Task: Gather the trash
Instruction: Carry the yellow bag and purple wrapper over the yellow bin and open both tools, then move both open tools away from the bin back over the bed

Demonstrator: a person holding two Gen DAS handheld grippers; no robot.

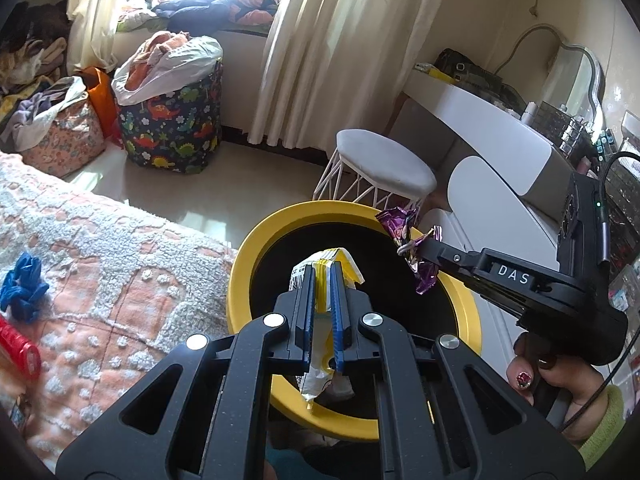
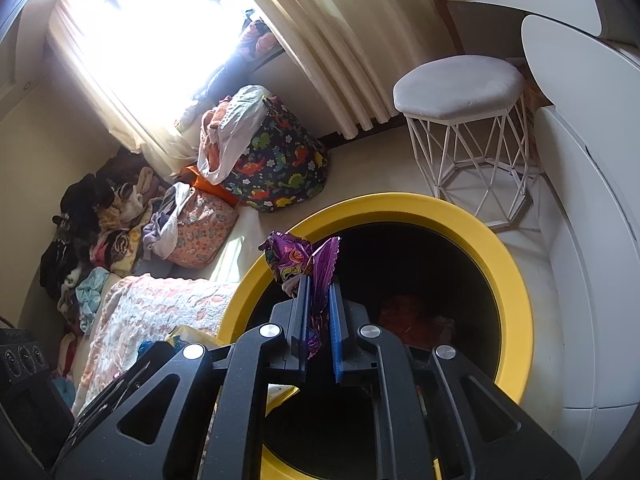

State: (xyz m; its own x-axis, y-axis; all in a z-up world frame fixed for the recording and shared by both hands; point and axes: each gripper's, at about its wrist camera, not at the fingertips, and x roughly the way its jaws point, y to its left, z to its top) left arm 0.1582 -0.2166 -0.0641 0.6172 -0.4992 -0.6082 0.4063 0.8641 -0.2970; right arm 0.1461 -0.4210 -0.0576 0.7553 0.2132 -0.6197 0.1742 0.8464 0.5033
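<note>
Left wrist view: left gripper (image 1: 322, 276) at lower centre of frame, jaws narrow, blue pads clamped on a yellow-and-white wrapper (image 1: 325, 312). The wrapper runs between the pads from above the tips down past the jaw roots. Black print on its white upper-left corner, too small to read. It hangs over the dark mouth of the yellow-rimmed bin (image 1: 256, 248), centre of frame.

Same view, right side: right gripper (image 1: 420, 246) reaches in from the right, held by a hand (image 1: 560, 376) with painted nails and a green sleeve, lower right. White letters "DAS" readable on its black body. Its tip pinches a crumpled purple wrapper (image 1: 404, 232) at the bin's upper-right rim.

Right wrist view: right gripper (image 2: 318, 284), jaws narrow, closed on the purple wrapper (image 2: 304, 260). Foil carries multicoloured print; no words legible. Wrapper sits at the upper-left rim of the yellow-rimmed bin (image 2: 516, 280), which fills centre and lower right. Something orange-red lies inside the bin, dim; cannot tell what.

Surroundings: pink-and-white textured blanket (image 1: 100, 248) at left, a blue scrunchie (image 1: 22, 286) and a red object (image 1: 18, 346) on it at far left edge. Dinosaur-print basket (image 1: 172, 128) upper left, stuffed with cloth. White wire-frame stool (image 1: 384, 164) just above the bin. White dressing table (image 1: 500, 128) at right.
</note>
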